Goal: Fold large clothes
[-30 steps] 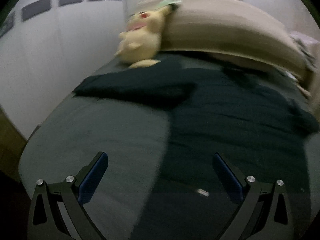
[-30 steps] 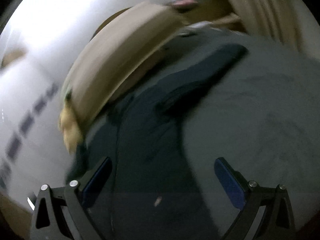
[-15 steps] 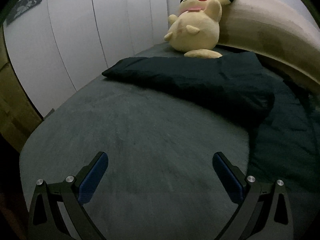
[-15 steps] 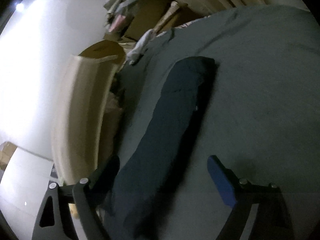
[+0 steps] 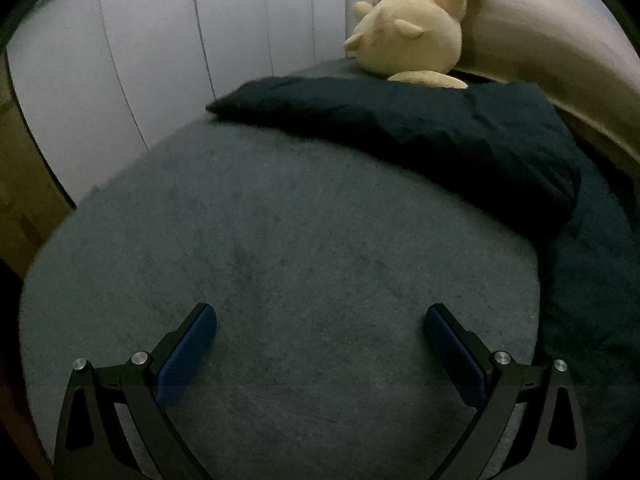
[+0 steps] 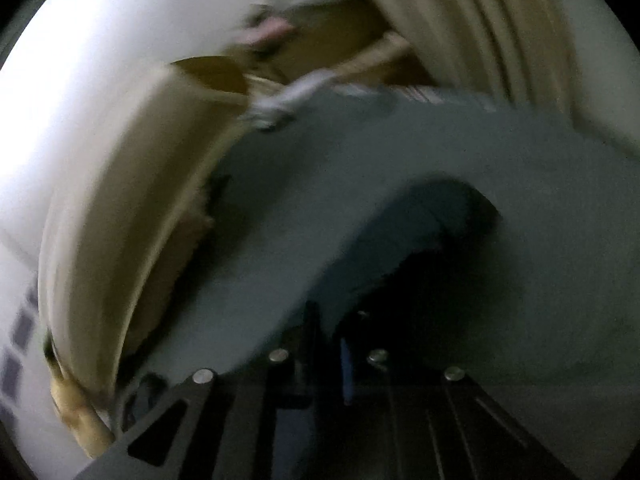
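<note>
left gripper (image 5: pixel 320 344) hangs over bare grey bed cover (image 5: pixel 280 248) with its jaws spread wide and nothing between the blue pads (image 5: pixel 184 356); it touches no cloth. beyond it, toward the far side of the bed, the dark navy garment (image 5: pixel 420 132) lies flat, one sleeve stretched out to the left with its cuff near the white wardrobe doors (image 5: pixel 160 40), and the body of the garment running off down the right edge of that view. a yellow plush toy (image 5: pixel 408 28) sits at the head of the bed against a long beige bolster (image 5: pixel 540 36), just touching the garment's upper edge. moving right, the right gripper (image 6: pixel 340 344) has just been closing and its jaws now stand shut, with a dark fold of the same garment rising in an arch straight out of them; the picture is smeared and dim, so the pinch itself is hard to read, but the cloth seems caught between the pads rather than lying beside them. the fold looks barely begun: the right sleeve appears to be taken up, probably to be carried over the body, while the left sleeve is still spread out, the body unfolded, and every later fold left to do.
</note>
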`<state>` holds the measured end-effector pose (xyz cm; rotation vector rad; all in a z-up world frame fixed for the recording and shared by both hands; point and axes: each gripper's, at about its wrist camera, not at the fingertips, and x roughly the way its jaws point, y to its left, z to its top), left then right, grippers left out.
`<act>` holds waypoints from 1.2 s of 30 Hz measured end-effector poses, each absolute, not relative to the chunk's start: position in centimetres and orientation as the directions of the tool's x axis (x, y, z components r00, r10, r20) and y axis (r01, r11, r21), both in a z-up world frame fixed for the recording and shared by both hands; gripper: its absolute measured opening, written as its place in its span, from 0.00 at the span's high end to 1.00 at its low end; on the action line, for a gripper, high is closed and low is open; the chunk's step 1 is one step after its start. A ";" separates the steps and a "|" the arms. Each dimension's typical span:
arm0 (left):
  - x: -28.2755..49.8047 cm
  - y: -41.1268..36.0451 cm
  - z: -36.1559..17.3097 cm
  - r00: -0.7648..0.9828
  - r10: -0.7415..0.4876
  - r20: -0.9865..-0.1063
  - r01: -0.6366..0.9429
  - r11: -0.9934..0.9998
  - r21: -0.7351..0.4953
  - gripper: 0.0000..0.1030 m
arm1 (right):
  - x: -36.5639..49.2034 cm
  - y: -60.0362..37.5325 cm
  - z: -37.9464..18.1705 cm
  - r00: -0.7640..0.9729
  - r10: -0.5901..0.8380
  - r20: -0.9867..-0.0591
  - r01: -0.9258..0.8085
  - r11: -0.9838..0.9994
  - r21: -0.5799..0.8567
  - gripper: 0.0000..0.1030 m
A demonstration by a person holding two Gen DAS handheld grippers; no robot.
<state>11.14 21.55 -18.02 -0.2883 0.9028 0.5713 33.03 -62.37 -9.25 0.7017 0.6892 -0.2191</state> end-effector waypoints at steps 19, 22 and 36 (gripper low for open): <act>8.3 20.0 -7.2 0.725 0.195 -0.661 -0.409 0.894 -0.185 0.00 | 28.9 -23.4 -2.9 0.706 0.224 -0.672 -0.197 0.973 0.117 0.73; 8.9 19.1 -5.7 0.751 0.157 -0.641 -0.356 0.915 -0.192 0.00 | 29.3 -21.5 -6.2 0.625 0.244 -0.742 -0.243 0.964 0.112 0.00; 21.8 8.2 -7.0 0.649 -0.328 -0.686 -0.041 0.885 -0.463 0.00 | 24.8 -34.0 -13.2 0.612 0.596 -0.519 0.120 0.579 0.806 0.00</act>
